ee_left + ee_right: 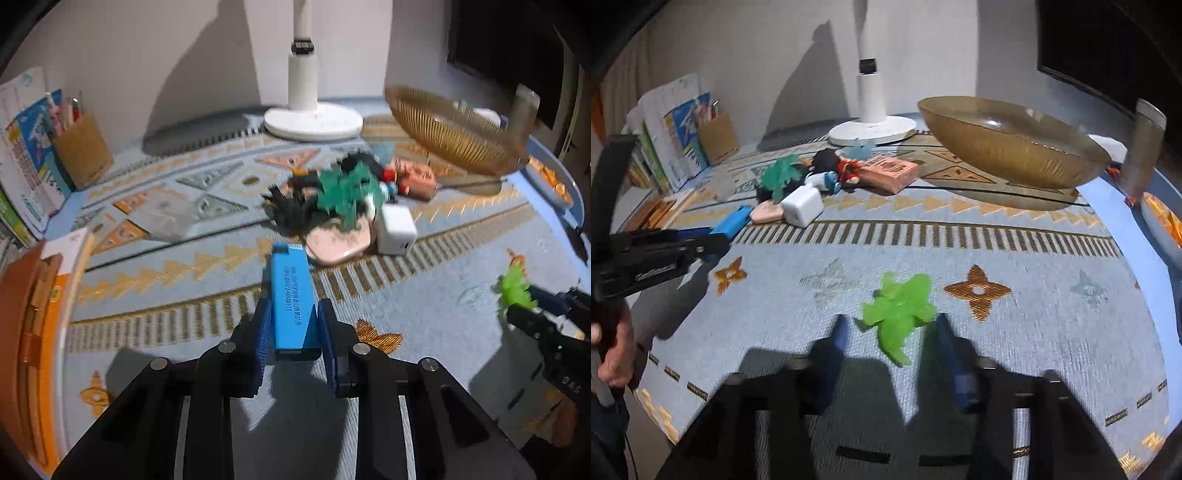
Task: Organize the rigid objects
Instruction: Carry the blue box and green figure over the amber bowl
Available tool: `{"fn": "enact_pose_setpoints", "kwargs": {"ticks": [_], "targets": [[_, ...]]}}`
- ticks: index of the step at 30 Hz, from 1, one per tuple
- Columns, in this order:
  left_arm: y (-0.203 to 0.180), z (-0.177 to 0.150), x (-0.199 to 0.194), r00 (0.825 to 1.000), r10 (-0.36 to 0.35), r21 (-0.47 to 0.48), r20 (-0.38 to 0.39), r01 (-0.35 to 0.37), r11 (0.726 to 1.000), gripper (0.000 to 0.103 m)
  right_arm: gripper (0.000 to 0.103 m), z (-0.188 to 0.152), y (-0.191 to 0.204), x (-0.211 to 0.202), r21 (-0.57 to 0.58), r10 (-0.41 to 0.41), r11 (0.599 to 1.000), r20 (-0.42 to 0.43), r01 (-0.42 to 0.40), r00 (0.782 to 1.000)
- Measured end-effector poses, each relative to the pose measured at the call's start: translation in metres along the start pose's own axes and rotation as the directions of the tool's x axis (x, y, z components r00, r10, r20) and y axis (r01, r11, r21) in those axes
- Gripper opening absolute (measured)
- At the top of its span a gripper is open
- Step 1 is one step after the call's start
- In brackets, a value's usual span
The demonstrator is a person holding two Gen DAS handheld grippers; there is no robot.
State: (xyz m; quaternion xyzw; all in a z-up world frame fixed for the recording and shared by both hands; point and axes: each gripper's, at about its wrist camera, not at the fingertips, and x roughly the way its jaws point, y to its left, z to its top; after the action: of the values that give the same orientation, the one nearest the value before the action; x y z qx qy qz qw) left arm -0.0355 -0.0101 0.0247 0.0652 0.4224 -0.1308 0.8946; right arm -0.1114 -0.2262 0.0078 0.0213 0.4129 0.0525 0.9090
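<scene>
Left gripper (pixel 291 332) clamped the blue rectangular plastic block (pixel 293 301), lifted. Right gripper (pixel 892 332) stood open around the green translucent toy figure (pixel 899 310) on the cloth. Amber glass bowl (pixel 1008 147) looked empty; pile (pixel 820 177) unsorted.

white lamp base (pixel 313 120), pen holder (pixel 82 147), books (pixel 26 155).

Pale wall (pixel 738 55) with hard shadows, dark window (pixel 1108 48), patterned blue tablecloth (pixel 1034 332), white lamp base (pixel 313 120).
</scene>
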Motion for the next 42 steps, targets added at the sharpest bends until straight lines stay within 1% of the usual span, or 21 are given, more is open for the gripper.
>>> {"fn": "enact_pose_setpoints", "kwargs": {"ticks": [1, 6, 7, 9, 10, 12, 17, 19, 20, 23, 24, 25, 26, 27, 30, 33, 34, 36, 37, 39, 42], "targets": [[0.002, 0.002, -0.006, 1.000, 0.000, -0.007, 0.013, 0.001, 1.000, 0.022, 0.036, 0.000, -0.001, -0.001, 0.006, 0.023, 1.000, -0.001, -0.023, 1.000], [0.007, 0.017, -0.026, 0.999, 0.001, -0.023, 0.050, 0.001, 1.000, 0.021, 0.034, -0.004, 0.005, -0.006, -0.003, 0.059, 0.998, 0.004, -0.059, 0.998], [0.006, 0.020, -0.030, 0.998, 0.000, -0.022, 0.056, 0.001, 1.000, 0.021, 0.025, -0.003, 0.005, -0.011, -0.004, 0.073, 0.997, 0.018, -0.072, 0.997], [0.002, 0.031, -0.036, 0.997, -0.013, -0.016, 0.073, 0.014, 1.000, 0.021, 0.025, -0.001, 0.003, -0.019, -0.007, 0.079, 0.997, 0.043, -0.079, 0.996], [-0.002, 0.038, -0.040, 0.996, -0.023, -0.008, 0.084, 0.024, 1.000, 0.018, 0.025, 0.002, 0.000, -0.025, -0.007, 0.076, 0.997, 0.060, -0.075, 0.995], [-0.012, 0.051, -0.047, 0.994, -0.030, 0.016, 0.107, 0.029, 0.999, 0.012, 0.025, 0.010, -0.009, -0.035, -0.002, 0.064, 0.998, 0.097, -0.064, 0.993], [-0.043, 0.088, -0.061, 0.983, -0.072, 0.076, 0.170, 0.060, 0.995, 0.012, 0.025, 0.025, -0.046, -0.050, 0.060, 0.016, 0.998, 0.149, -0.025, 0.989], [-0.053, 0.096, -0.062, 0.980, -0.071, 0.105, 0.188, 0.052, 0.993, 0.012, 0.025, 0.028, -0.064, -0.050, 0.086, 0.025, 0.996, 0.145, -0.038, 0.989], [-0.056, 0.099, -0.061, 0.979, -0.073, 0.110, 0.189, 0.052, 0.993, 0.012, 0.025, 0.028, -0.072, -0.048, 0.092, 0.063, 0.993, 0.130, -0.075, 0.990], [-0.051, 0.097, -0.055, 0.982, -0.089, 0.074, 0.165, 0.078, 0.994, 0.013, 0.029, 0.022, -0.087, -0.046, 0.127, 0.169, 0.975, 0.099, -0.180, 0.981], [-0.045, 0.093, -0.053, 0.983, -0.102, 0.056, 0.153, 0.095, 0.994, 0.016, 0.039, 0.019, -0.087, -0.046, 0.127, 0.180, 0.973, 0.097, -0.191, 0.979], [-0.039, 0.086, -0.052, 0.984, -0.119, 0.041, 0.134, 0.114, 0.993, 0.029, 0.049, 0.016, -0.083, -0.046, 0.118, 0.173, 0.976, 0.093, -0.184, 0.980], [-0.032, 0.078, -0.049, 0.986, -0.128, 0.028, 0.109, 0.126, 0.992, 0.035, 0.069, 0.014, -0.080, -0.045, 0.112, 0.164, 0.978, 0.091, -0.173, 0.982], [-0.025, 0.067, -0.047, 0.989, -0.119, 0.018, 0.092, 0.118, 0.993, 0.044, 0.075, 0.012, -0.075, -0.044, 0.100, 0.155, 0.981, 0.090, -0.164, 0.984], [0.000, 0.030, -0.033, 0.997, -0.073, -0.017, 0.023, 0.073, 0.997, 0.046, 0.075, 0.011, -0.054, -0.038, 0.046, 0.169, 0.984, 0.066, -0.172, 0.983], [0.021, 0.003, -0.016, 0.995, -0.081, -0.063, -0.056, 0.077, 0.995, 0.046, 0.075, 0.013, -0.045, -0.028, 0.011, 0.073, 0.997, 0.042, -0.073, 0.996], [0.024, -0.001, -0.013, 0.995, -0.077, -0.063, -0.067, 0.073, 0.995, 0.046, 0.075, 0.011, -0.052, -0.027, 0.029, 0.062, 0.998, 0.042, -0.063, 0.997], [0.023, -0.006, -0.003, 0.993, -0.080, -0.043, -0.085, 0.076, 0.996, 0.046, 0.075, 0.009, -0.073, -0.028, 0.095, 0.082, 0.992, 0.039, -0.085, 0.996], [0.020, -0.006, 0.003, 0.991, -0.092, -0.029, -0.095, 0.090, 0.996, 0.046, 0.075, 0.005, -0.091, -0.030, 0.154, 0.094, 0.983, 0.039, -0.099, 0.995], [0.010, -0.002, 0.013, 0.988, -0.110, -0.001, -0.106, 0.111, 0.994, 0.046, 0.075, 0.001, -0.111, -0.034, 0.210, 0.097, 0.972, 0.041, -0.104, 0.994], [-0.007, 0.004, 0.025, 0.992, -0.084, 0.049, -0.096, 0.089, 0.995, 0.044, 0.075, -0.002, -0.121, -0.036, 0.221, 0.096, 0.970, 0.026, -0.100, 0.995]]}}
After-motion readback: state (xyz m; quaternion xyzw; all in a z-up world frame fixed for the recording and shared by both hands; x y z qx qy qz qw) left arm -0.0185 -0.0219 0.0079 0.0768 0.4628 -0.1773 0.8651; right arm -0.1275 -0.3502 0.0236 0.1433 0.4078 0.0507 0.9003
